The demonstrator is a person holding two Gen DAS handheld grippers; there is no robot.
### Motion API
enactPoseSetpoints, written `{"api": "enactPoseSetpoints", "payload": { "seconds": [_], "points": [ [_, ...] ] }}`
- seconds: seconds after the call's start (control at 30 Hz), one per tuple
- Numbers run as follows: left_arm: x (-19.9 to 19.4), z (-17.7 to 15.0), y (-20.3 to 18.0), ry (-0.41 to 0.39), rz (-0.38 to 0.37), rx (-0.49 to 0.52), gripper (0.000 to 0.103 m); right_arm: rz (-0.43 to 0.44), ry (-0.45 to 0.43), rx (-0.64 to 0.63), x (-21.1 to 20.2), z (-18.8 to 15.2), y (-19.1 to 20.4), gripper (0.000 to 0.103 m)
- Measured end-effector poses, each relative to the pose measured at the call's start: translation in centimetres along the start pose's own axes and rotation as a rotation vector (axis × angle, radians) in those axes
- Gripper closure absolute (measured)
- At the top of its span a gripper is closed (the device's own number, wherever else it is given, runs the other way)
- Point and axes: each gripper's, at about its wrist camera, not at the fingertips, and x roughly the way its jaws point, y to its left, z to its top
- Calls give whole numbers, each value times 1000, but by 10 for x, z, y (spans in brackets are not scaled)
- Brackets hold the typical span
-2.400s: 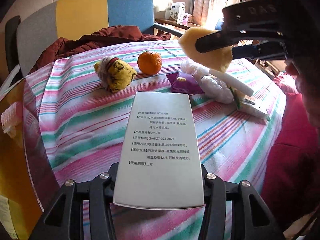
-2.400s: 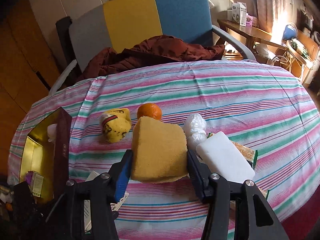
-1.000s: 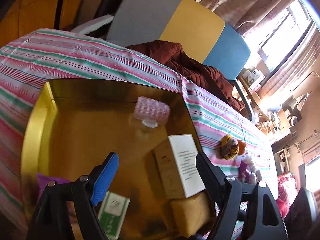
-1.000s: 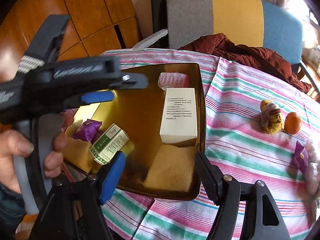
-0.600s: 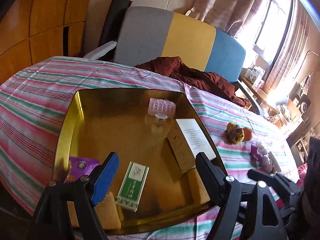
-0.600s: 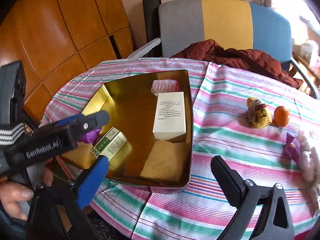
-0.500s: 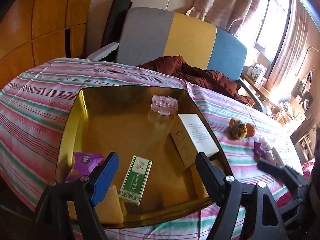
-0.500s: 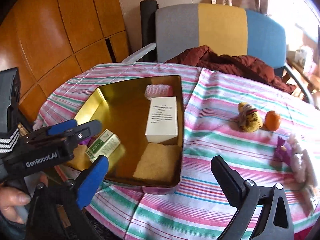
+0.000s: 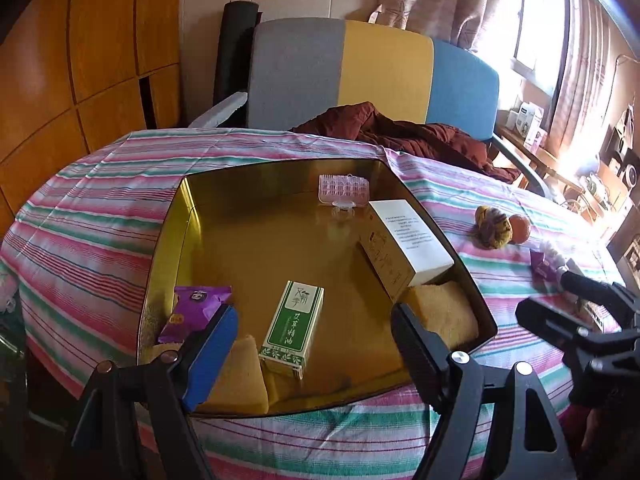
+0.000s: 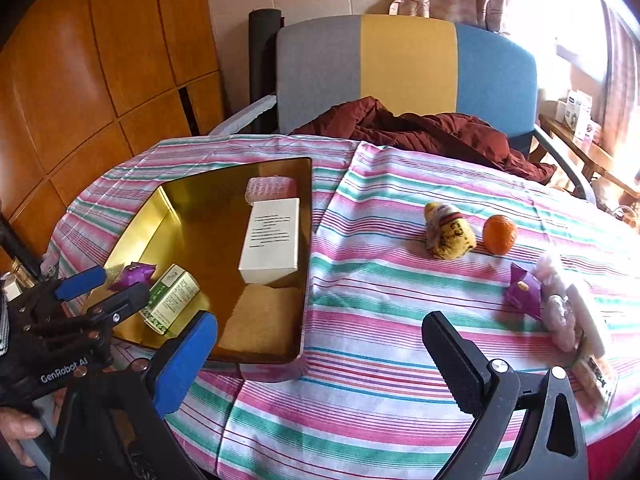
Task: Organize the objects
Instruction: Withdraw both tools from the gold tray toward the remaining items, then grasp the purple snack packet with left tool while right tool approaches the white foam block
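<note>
Both grippers hang empty, jaws wide: left gripper [image 9: 312, 340] over the gold tray [image 10: 306, 248], right gripper [image 10: 320, 354] facing the tabletop [image 10: 380, 300]. Next, I'd judge, the toy [image 10: 450, 232] or orange [image 10: 499, 234] (round, so squeeze dead-centre). Left gripper's side reads "GenRobot.AI"; the green box [image 9: 291, 324] carries Chinese characters.

- 1 gold tray [image 9: 168, 216]
- 2 sponges [image 9: 444, 308]
- 2 purple packets [image 9: 194, 308]
- 1 white box [image 9: 408, 236]
- 1 green box [image 9: 292, 322]
- 1 pink roller [image 9: 344, 190]
- 1 orange [image 10: 499, 234]
- 1 plush toy [image 10: 449, 231]
</note>
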Motion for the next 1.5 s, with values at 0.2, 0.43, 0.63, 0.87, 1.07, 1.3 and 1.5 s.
{"api": "enactPoseSetpoints", "payload": {
  "seconds": [0.2, 0.43, 0.63, 0.87, 1.07, 1.3, 1.5],
  "points": [
    [-6, -3, -12, -12, -21, 45, 24, -45, -1, 61, -4, 0, -29, 0],
    [-5, -4, -25, 12, -80, 75, 24, -184, -18, 144, -21, -2, -86, 0],
    [1, -5, -31, 49, -136, 68, 24, -279, -55, 334, -50, -6, -170, 0],
    [0, -4, -56, 63, -209, 121, 24, -381, -122, 597, -73, -27, -261, 0],
    [-1, -1, -94, 66, -270, 203, 24, -293, -240, 815, -87, -49, -292, 0],
    [16, -4, -150, 114, -319, 306, 24, -240, -256, 808, -86, -49, -290, 0],
    [31, -12, -185, 155, -341, 372, 24, -238, -238, 785, -83, -47, -288, 0]
  ]
}}
